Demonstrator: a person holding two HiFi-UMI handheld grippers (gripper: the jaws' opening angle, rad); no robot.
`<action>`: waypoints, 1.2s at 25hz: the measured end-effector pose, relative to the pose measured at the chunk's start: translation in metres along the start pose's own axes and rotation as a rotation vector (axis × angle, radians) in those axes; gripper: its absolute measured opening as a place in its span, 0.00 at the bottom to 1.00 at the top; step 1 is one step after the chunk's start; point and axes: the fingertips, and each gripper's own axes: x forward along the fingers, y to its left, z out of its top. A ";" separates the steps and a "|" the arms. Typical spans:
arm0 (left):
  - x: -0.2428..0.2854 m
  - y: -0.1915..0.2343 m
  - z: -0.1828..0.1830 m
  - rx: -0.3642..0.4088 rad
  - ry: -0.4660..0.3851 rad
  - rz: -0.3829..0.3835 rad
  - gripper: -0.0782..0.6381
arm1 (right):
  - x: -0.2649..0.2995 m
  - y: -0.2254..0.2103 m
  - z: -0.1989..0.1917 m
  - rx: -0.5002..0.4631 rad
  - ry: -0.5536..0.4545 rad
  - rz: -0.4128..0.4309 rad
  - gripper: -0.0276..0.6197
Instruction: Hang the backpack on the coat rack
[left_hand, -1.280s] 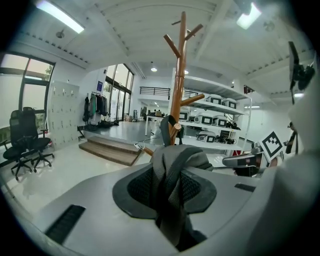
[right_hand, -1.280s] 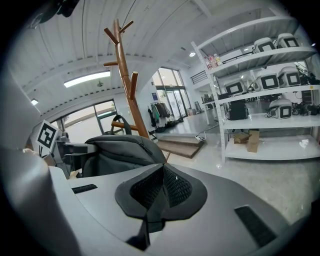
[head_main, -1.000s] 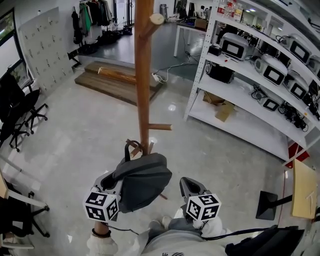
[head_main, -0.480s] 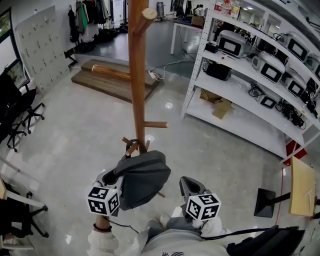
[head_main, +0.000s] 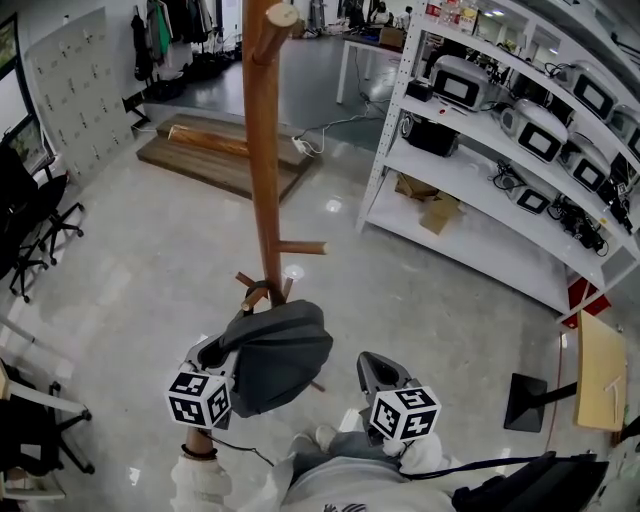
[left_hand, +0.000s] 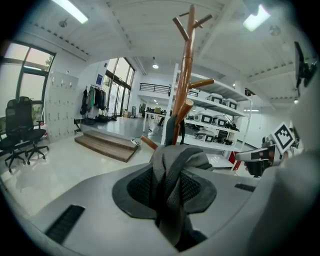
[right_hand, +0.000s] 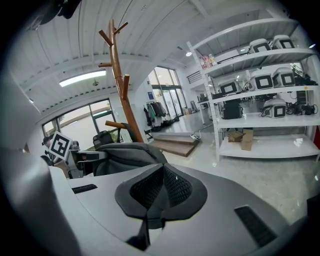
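Grey woven cloth, slack and slumping: a dark grey soft fabric backpack (head_main: 278, 355), hanging low just in front of the tall brown wooden coat rack (head_main: 262, 150), near its foot. Carried by the left claw (head_main: 214, 352), clenched on a bunched fold of grey mesh-padded strap (left_hand: 172, 172) with the cloth squeezed between the pads. Nothing in the right claw (right_hand: 152, 192): pads pressed together, parked beside the bag and apart from it.

Probably light, going by the sag and the single pinch that bears it. No stiffness at all, so likely to fold, swing and twist round whatever point carries it. Rough weave, not slippery; nothing fragile on show. Best taken by the strap, as now, or by the dark carry loop (head_main: 256, 294) at the top, right by the short low pegs (head_main: 300, 247); cannot tell whether already over one.

As a container: zip line apparently closed in the right gripper view, contents out of sight. Off to the right, white metal shelving (head_main: 470, 255) loaded with white boxy machines (head_main: 462, 82) and, lower down, brown cardboard boxes (head_main: 437, 213), insides not visible.
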 end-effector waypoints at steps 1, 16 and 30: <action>0.000 0.001 0.000 0.000 -0.002 -0.003 0.22 | -0.001 -0.001 0.001 0.001 0.000 -0.001 0.06; 0.021 0.018 -0.010 0.072 -0.036 -0.132 0.24 | -0.002 -0.014 0.002 0.001 0.012 -0.004 0.06; 0.013 0.036 -0.021 0.078 -0.050 -0.001 0.39 | 0.010 -0.004 -0.001 0.004 0.031 0.060 0.06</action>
